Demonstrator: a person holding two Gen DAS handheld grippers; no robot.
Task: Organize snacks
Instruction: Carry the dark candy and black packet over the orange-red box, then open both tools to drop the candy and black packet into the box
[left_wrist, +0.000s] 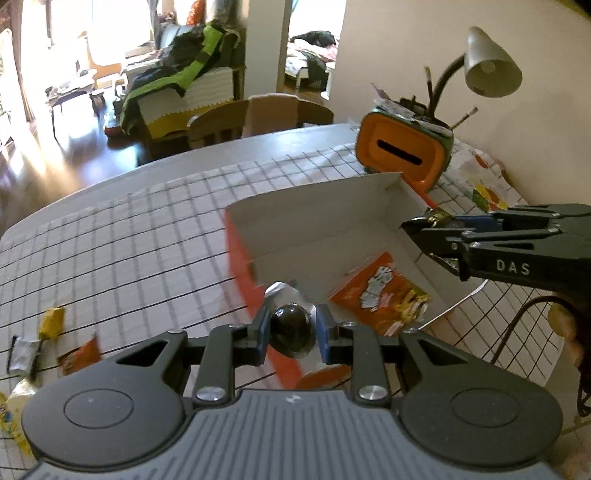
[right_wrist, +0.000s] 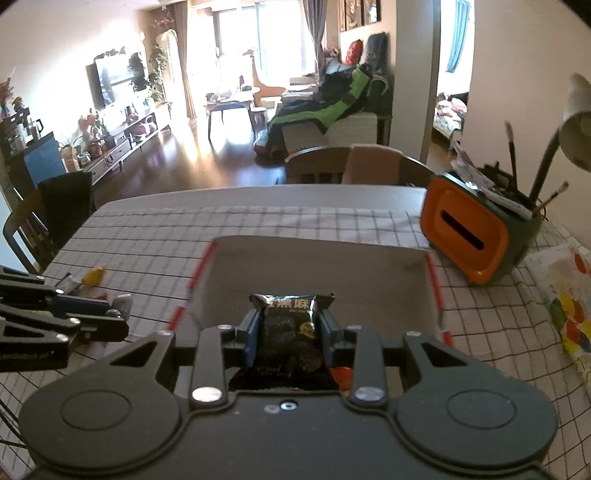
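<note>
Left gripper (left_wrist: 291, 328) clamped on glossy round dark foil-wrapped sweet (left_wrist: 292, 334); right gripper (right_wrist: 287, 332) pinching crinkly black snack packet (right_wrist: 288, 325) — above shallow orange-sided cardboard box (left_wrist: 317, 236) (white inside).

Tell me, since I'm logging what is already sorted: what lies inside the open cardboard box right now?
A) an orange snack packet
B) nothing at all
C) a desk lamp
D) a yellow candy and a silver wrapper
A: the left wrist view shows an orange snack packet lying flat on the floor of the box, with no other item visible inside.

Orange packet (left_wrist: 380, 295) flat in white-lined box (left_wrist: 314, 214)
</note>
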